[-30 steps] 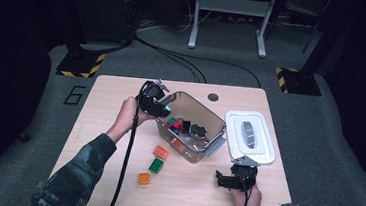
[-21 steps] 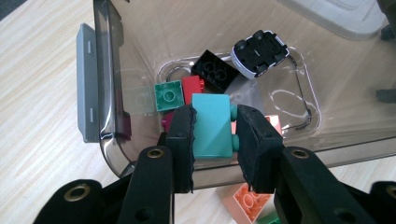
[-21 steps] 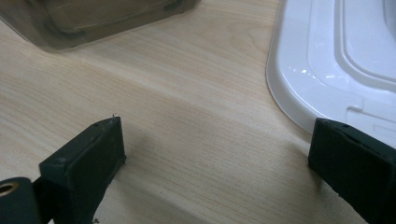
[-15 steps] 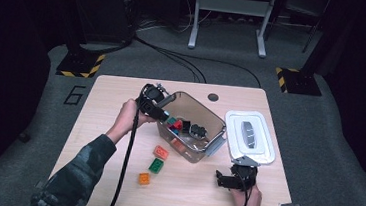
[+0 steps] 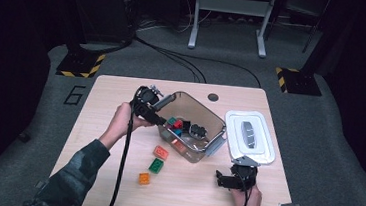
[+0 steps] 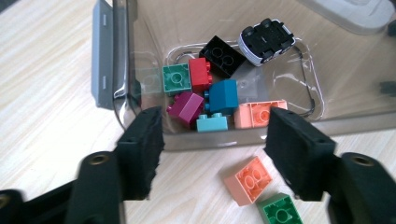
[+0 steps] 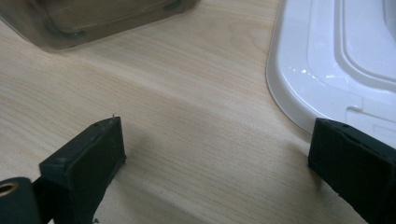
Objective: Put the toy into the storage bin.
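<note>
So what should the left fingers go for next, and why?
Probably swing the left gripper down to the orange brick on the table. Its jaws have just been opening and stand empty over the clear bin, and loose bricks lie outside.

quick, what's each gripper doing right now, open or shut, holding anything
Left gripper: open, jaws have just been opening, nothing between them, above the clear bin of blocks.
Right gripper: open, empty, low over the table beside the white lid.
</note>
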The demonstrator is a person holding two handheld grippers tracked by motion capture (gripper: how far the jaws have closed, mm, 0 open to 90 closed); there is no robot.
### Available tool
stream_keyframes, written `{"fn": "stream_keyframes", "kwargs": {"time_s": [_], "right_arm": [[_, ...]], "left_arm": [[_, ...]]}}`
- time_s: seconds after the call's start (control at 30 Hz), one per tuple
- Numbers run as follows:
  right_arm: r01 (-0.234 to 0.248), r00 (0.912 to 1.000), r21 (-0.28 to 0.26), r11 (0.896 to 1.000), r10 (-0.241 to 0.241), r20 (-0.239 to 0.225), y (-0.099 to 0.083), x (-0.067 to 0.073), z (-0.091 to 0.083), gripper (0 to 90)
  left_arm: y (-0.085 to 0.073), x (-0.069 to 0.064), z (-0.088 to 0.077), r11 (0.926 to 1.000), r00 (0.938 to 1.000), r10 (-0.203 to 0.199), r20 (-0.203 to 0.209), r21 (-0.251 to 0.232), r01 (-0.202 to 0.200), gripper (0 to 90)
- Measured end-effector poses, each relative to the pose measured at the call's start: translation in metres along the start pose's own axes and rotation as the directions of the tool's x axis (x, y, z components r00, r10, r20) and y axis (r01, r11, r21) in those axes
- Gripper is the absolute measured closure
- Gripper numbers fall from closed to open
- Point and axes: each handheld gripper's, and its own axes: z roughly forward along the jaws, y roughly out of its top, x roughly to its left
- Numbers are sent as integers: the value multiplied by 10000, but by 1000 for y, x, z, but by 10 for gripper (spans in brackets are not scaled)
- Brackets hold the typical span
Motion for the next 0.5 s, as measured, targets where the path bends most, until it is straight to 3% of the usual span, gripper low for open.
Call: {"fn": "stream_keyframes", "kwargs": {"time_s": [0.23, 0.4, 0.5], "right_arm": [[-3, 10000, 8, 10000, 3, 4, 0, 0, 0, 28], [-7, 10000, -2, 10000, 7, 16, 0, 0, 0, 28], [-21, 10000, 0, 10000, 21, 18, 0, 0, 0, 29]], "left_arm": [[-23, -11, -25, 9969, 9994, 278, -228, -731, -294, 213], [-48, -19, -33, 9935, 9991, 281, -319, -1093, -314, 172], [-62, -22, -30, 9940, 9994, 258, -247, -1060, -283, 158]]}}
